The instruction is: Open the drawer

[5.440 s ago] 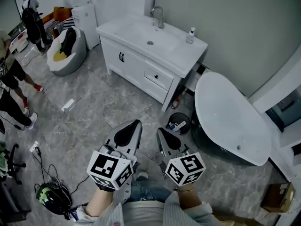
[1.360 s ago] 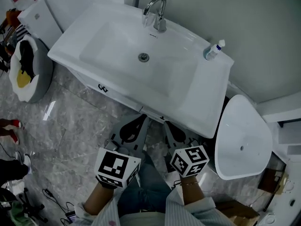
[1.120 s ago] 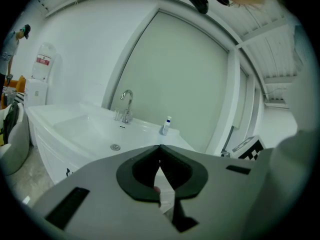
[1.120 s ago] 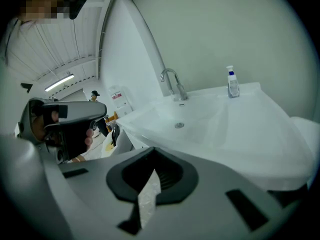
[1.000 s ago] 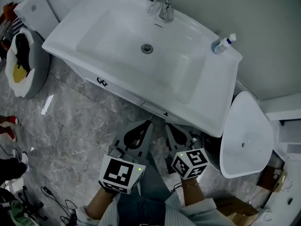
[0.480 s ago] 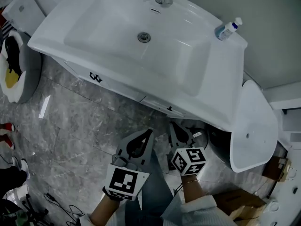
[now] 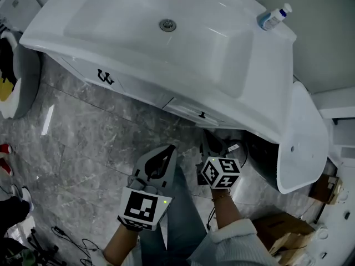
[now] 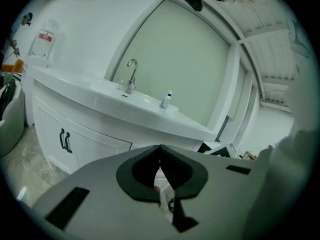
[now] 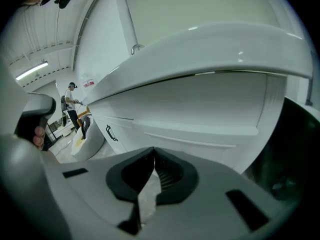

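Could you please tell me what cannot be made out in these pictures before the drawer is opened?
- Drawer contents: every view; it is closed.
- Drawer front: left gripper view, behind the left tool.
- Faucet: head view, cut off by the top edge.
- Bottle label: head and left gripper views, too small.

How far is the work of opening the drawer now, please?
Done: nothing; the drawer sits closed under the sink. In hand: the left gripper and right gripper, both shut and empty, point at the cabinet, apart from it. Left: grip the knob and pull.
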Available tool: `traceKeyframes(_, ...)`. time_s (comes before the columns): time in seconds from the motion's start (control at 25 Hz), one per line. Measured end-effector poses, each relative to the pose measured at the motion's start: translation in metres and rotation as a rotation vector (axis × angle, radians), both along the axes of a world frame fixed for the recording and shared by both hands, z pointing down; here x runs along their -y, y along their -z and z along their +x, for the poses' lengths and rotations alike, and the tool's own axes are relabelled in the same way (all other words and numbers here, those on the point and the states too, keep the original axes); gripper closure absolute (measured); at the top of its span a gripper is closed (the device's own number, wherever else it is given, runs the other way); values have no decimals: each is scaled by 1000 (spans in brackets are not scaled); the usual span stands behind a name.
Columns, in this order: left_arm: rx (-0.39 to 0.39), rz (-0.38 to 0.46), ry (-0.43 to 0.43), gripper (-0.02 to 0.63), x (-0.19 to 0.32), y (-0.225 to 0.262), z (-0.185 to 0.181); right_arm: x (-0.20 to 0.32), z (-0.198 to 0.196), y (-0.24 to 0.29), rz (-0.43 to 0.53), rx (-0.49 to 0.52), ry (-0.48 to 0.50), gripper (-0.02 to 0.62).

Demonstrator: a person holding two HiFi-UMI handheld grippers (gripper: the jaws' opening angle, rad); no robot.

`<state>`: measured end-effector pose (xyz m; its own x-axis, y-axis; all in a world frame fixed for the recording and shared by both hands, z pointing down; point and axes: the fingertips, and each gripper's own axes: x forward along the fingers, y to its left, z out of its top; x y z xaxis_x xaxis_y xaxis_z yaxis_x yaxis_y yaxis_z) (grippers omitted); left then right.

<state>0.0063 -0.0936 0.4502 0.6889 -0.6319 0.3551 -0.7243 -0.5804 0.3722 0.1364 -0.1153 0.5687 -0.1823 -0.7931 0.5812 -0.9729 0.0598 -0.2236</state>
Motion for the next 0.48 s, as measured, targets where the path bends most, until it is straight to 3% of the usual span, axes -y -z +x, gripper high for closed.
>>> traceKeyframes(0.48,40,-18,-47,591,0,-31,-7,5,6,-48,-78,0,-24,571)
